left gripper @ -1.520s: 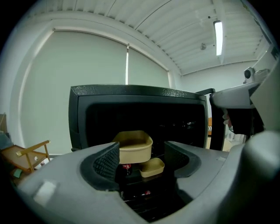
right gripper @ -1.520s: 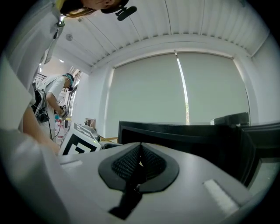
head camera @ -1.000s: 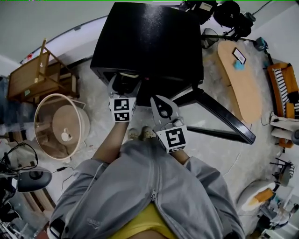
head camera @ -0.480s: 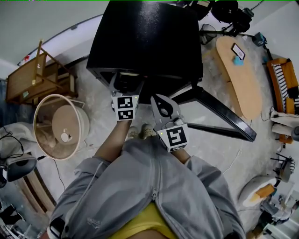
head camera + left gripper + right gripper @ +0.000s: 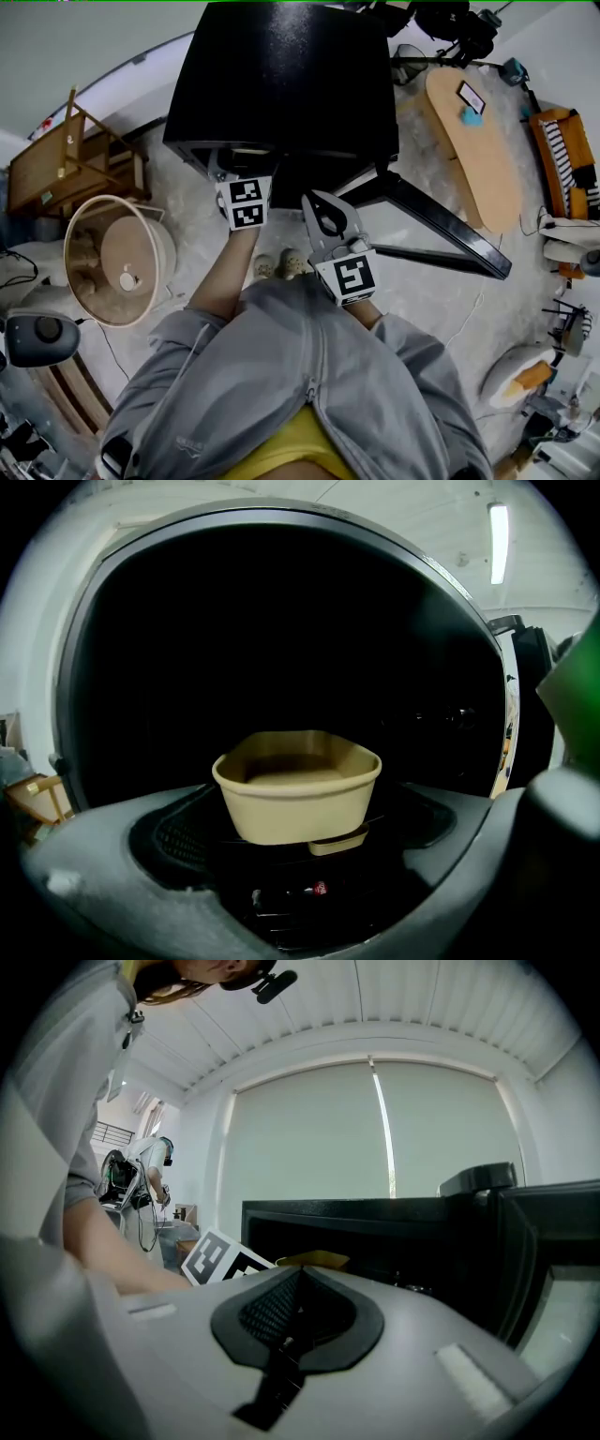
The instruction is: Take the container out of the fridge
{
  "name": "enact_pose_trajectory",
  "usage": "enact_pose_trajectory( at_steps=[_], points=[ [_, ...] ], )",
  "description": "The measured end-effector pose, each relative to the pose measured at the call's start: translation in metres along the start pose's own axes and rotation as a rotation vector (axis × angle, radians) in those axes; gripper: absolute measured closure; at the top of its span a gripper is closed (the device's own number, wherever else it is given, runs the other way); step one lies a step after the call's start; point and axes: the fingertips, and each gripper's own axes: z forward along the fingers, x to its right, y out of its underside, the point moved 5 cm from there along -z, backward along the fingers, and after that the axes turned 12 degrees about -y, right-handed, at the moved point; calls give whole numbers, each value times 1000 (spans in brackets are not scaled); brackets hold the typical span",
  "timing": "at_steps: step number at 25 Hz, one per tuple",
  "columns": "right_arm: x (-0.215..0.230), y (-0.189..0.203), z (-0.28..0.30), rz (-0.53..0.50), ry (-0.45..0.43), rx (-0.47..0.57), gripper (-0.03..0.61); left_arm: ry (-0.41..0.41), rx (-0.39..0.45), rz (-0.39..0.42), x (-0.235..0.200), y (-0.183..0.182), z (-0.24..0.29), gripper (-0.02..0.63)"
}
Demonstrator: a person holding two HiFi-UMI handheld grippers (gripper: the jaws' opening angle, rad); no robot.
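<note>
Left tool (image 5: 244, 174) nearer fridge (image 5: 281, 75), jaws opening, container (image 5: 298, 794) between | unseen in head view

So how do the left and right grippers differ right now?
The left gripper has its jaws wide apart, having just been opening; the right gripper has its jaws together. The left gripper reaches into the black fridge, with the beige container in the gap between its jaws, not gripped; the right gripper hangs back outside with nothing between its jaws. Both are the same grey two-jaw tool, pointed toward the fridge.
</note>
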Motion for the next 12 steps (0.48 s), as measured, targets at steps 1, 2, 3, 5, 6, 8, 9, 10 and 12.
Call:
enact_pose_trajectory(
  at_steps=[1, 2, 3, 5, 6, 8, 9, 10, 12],
  points=[
    [1, 1, -1, -2, 3, -4, 578, -2, 5, 5, 2, -2, 2, 58],
    [2, 1, -2, -2, 7, -6, 578, -4, 9, 7, 3, -4, 4, 58],
    [3, 0, -2, -1, 10, -6, 578, -7, 10, 4, 3, -5, 6, 58],
    [2, -2, -1, -6, 12, -5, 578, -14, 10, -3, 1, -6, 9, 60],
    [2, -2, -1, -11, 11, -5, 578, -18, 12, -2, 0, -7, 10, 67],
    [2, -1, -2, -15, 8, -10, 578, -19, 19, 4, 0, -8, 9, 86],
    [2, 1, -3, -16, 7, -15, 578, -18, 21, 6, 0, -8, 7, 91],
    [2, 3, -3, -17, 5, -19, 578, -17, 22, 8, 0, -8, 5, 96],
    [1, 5, -4, -10, 6, -18, 578, -17, 23, 12, 0, -6, -2, 107]
  ],
)
